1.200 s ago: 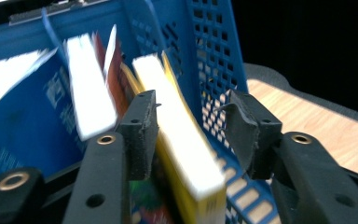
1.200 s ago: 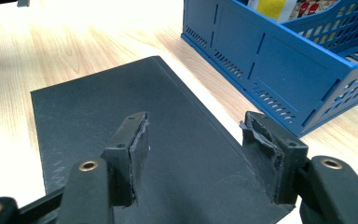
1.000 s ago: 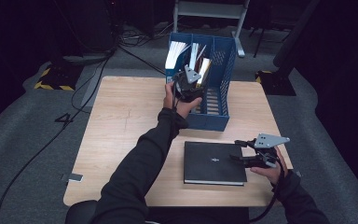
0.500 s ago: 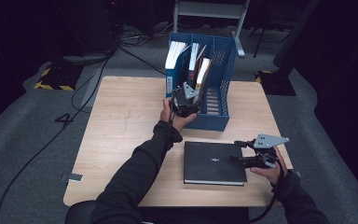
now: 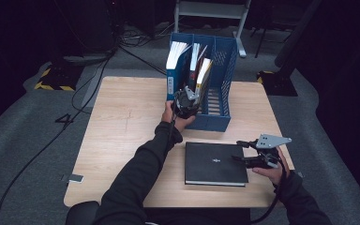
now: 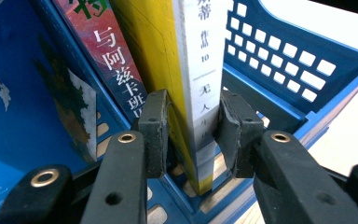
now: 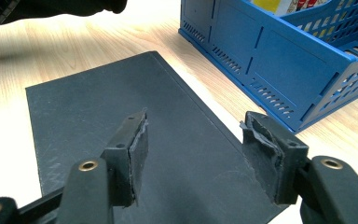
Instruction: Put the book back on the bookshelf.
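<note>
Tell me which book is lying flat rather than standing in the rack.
The black book, flat on the table beside the right gripper. The others stand upright in the blue rack.

The room is dim, its far side falling into near black. A grey carpeted floor [image 5: 37,154] surrounds the pale wooden surface [image 5: 122,140]. Beyond the left tongs [image 5: 186,101], black cables [image 5: 98,79] trail across the floor toward a yellow-and-black striped block [image 5: 51,83]. Farther off stands a pale metal frame [image 5: 211,11], perhaps a stand's legs. Near the surface's corner, well left of the right tongs [image 5: 249,152], a small flat object [image 5: 76,178] lies on the floor.
</note>
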The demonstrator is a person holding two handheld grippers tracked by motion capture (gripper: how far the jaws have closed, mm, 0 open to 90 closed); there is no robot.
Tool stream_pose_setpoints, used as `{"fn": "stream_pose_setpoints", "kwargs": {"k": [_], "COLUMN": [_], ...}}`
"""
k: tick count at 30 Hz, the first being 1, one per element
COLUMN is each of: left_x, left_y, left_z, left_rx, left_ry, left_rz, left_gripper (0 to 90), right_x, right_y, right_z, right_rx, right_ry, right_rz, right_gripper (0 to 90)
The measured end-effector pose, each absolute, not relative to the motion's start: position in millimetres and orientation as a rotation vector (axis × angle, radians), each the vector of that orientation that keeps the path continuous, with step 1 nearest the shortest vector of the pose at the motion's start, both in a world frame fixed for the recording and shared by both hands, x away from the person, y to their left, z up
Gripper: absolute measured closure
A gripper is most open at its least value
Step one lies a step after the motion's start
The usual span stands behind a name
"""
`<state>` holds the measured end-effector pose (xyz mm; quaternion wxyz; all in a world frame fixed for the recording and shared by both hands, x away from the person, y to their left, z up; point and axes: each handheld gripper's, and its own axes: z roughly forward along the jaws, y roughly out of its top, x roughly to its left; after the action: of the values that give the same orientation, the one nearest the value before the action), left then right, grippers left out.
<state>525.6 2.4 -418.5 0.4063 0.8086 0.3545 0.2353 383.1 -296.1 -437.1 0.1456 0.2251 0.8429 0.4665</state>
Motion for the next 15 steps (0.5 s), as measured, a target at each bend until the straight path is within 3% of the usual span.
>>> {"fn": "stream_pose_setpoints", "kwargs": {"k": [15], "left_x": [547.3], "left_y": [-20.5], "left_z": [-415.4], "left_rx": [2.029], "left_ry": [0.999], "left_rz": [0.624], "left_gripper": [69.6], "right_x": [384.3], "right_y": [-298.4], "right_z": [-436.9], "right_rx": [0.650], "right_ry": [2.425], "right_rz": [1.342], "right_gripper": [41.3]}}
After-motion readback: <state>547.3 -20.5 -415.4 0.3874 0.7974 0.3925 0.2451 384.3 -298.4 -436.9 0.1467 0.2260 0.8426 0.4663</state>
